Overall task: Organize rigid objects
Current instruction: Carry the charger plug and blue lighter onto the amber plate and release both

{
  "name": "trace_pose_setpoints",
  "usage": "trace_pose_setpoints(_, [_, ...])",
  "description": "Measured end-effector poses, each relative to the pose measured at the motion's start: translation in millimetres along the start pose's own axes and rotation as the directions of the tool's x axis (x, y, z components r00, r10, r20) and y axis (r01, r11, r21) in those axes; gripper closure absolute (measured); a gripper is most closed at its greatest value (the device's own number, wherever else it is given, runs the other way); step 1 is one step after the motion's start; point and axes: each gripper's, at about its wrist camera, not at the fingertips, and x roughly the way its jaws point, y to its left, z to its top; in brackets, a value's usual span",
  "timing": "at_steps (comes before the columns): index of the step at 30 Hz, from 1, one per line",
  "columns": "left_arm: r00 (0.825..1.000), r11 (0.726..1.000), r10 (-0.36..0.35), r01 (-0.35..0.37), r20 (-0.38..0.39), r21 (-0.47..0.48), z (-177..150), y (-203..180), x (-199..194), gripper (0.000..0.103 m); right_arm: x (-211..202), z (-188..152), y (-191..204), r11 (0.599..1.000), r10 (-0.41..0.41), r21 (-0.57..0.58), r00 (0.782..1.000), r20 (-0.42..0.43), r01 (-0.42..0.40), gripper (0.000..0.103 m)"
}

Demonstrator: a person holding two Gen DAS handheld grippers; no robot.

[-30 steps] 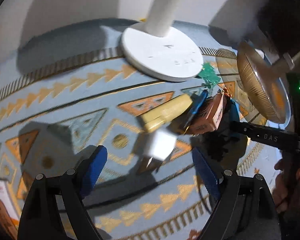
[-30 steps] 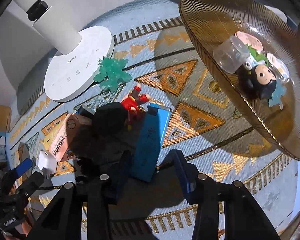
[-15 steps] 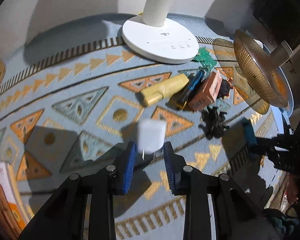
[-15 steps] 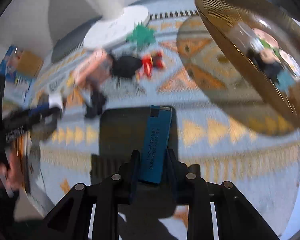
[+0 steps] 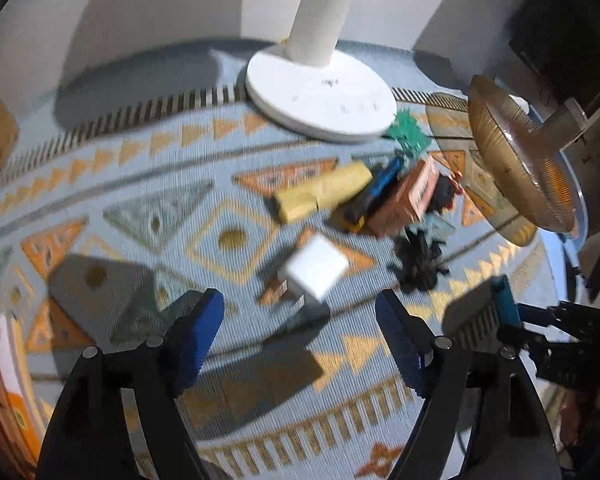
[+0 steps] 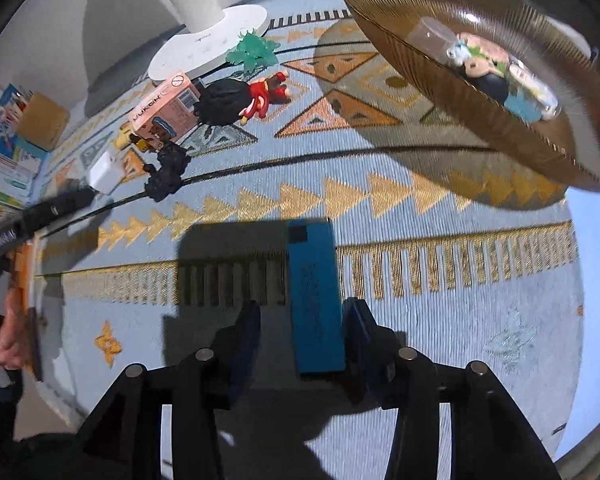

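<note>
Left gripper (image 5: 300, 320): jaws wide apart, nothing held. White cube (image 5: 315, 273) lies on rug (image 5: 140, 208) just ahead of gripper, roughly centred between fingers, touching neither; image blurred. Right gripper (image 6: 300, 332): jaws parted, blue box (image 6: 314, 292) between them, close against right finger, gap at left finger; grip cannot be confirmed. Box sits low over rug border. Amber dish (image 6: 480, 92) ahead right, well apart.
</note>
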Motion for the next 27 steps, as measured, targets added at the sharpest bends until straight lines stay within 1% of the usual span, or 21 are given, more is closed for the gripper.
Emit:
trace_pose_setpoints(1, [1.0, 1.0, 0.005, -0.005, 0.002, 0.011, 4, -2, 3, 0.026, 1, 1, 3, 1.0, -0.02, -0.011, 1.0, 0.007, 0.02, 0.058])
trace_pose_setpoints(2, [1.0, 1.0, 0.006, -0.006, -0.003, 0.023, 7, -3, 8, 0.027, 2, 1, 7, 0.999, -0.042, -0.027, 0.999, 0.014, 0.042, 0.062])
trace_pose_setpoints(3, [1.0, 0.999, 0.005, -0.004, -0.019, 0.041, 10, -5, 14, 0.03, 2, 2, 9, 0.996, -0.071, -0.051, 0.997, 0.023, 0.072, 0.07])
trace_pose_setpoints(4, [1.0, 0.998, 0.003, -0.001, -0.03, 0.058, 11, -8, 18, 0.049, 1, 2, 9, 0.993, -0.093, -0.074, 0.995, 0.029, 0.095, 0.073])
trace_pose_setpoints(5, [0.999, 0.997, 0.0, 0.003, -0.042, 0.081, 10, -11, 21, 0.063, 1, 2, 10, 0.992, -0.089, -0.087, 0.995, 0.033, 0.092, 0.078])
trace_pose_setpoints(6, [0.999, 0.993, 0.028, -0.024, -0.039, 0.113, 9, -16, 22, 0.068, 1, 3, 9, 0.993, -0.075, -0.088, 0.997, 0.031, 0.077, 0.079])
trace_pose_setpoints(7, [0.998, 0.989, 0.045, -0.039, -0.039, 0.14, 8, -20, 21, 0.068, 1, 3, 8, 0.994, -0.058, -0.086, 0.998, 0.027, 0.06, 0.079])
trace_pose_setpoints(9, [0.998, 0.991, 0.042, -0.035, -0.05, 0.132, 4, -23, 19, 0.068, -1, 3, 4, 0.998, -0.003, -0.066, 1.0, 0.019, 0.005, 0.079])
trace_pose_setpoints(10, [0.998, 0.992, 0.039, -0.033, -0.054, 0.119, 1, -24, 17, 0.068, -3, 1, -2, 0.998, 0.055, -0.041, 0.998, 0.009, -0.054, 0.079])
trace_pose_setpoints(11, [0.998, 0.994, 0.032, -0.026, -0.057, 0.105, -2, -26, 14, 0.068, -3, 1, -8, 0.989, 0.15, -0.004, 0.989, -0.003, -0.15, 0.079])
trace_pose_setpoints(12, [0.998, 0.995, 0.022, -0.017, -0.057, 0.094, -6, -28, 11, 0.068, -2, -1, -15, 0.965, 0.262, 0.035, 0.965, -0.021, -0.261, 0.079])
trace_pose_setpoints(13, [0.998, 0.996, 0.013, -0.009, -0.054, 0.084, -10, -30, 6, 0.068, 0, -1, -21, 0.939, 0.34, 0.07, 0.94, -0.033, -0.337, 0.079])
trace_pose_setpoints(14, [0.999, 0.997, -0.002, 0.005, -0.047, 0.071, -14, -32, 1, 0.068, 2, -2, -25, 0.91, 0.406, 0.106, 0.913, -0.041, -0.401, 0.079])
trace_pose_setpoints(16, [0.999, 0.998, -0.035, 0.036, -0.033, 0.043, -21, -36, -10, 0.068, 10, -1, -32, 0.851, 0.513, 0.165, 0.857, -0.056, -0.499, 0.079])
trace_pose_setpoints(18, [0.999, 0.999, -0.041, 0.042, -0.024, 0.02, -26, -39, -19, 0.068, 11, 0, -37, 0.799, 0.587, 0.199, 0.808, -0.051, -0.568, 0.079])
trace_pose_setpoints(19, [0.999, 0.999, -0.04, 0.04, -0.019, 0.01, -28, -41, -22, 0.068, 10, 0, -35, 0.778, 0.614, 0.203, 0.788, -0.044, -0.595, 0.079])
trace_pose_setpoints(21, [0.999, 0.999, -0.043, 0.043, -0.005, -0.007, -32, -45, -32, 0.068, -1, 2, -43, 0.738, 0.661, 0.203, 0.75, -0.027, -0.643, 0.079])
trace_pose_setpoints(24, [0.998, 0.998, -0.051, 0.052, 0.031, -0.022, -30, -58, -48, 0.068, -23, 10, -51, 0.69, 0.709, 0.19, 0.705, 0.014, -0.698, 0.079])
trace_pose_setpoints(26, [0.996, 0.998, -0.059, 0.061, 0.066, -0.023, -24, -69, -62, 0.068, -43, 15, -60, 0.675, 0.723, 0.169, 0.69, 0.044, -0.718, 0.079])
trace_pose_setpoints(27, [0.994, 0.997, -0.067, 0.069, 0.083, -0.023, -21, -74, -68, 0.068, -53, 18, -63, 0.674, 0.723, 0.151, 0.688, 0.064, -0.723, 0.079])
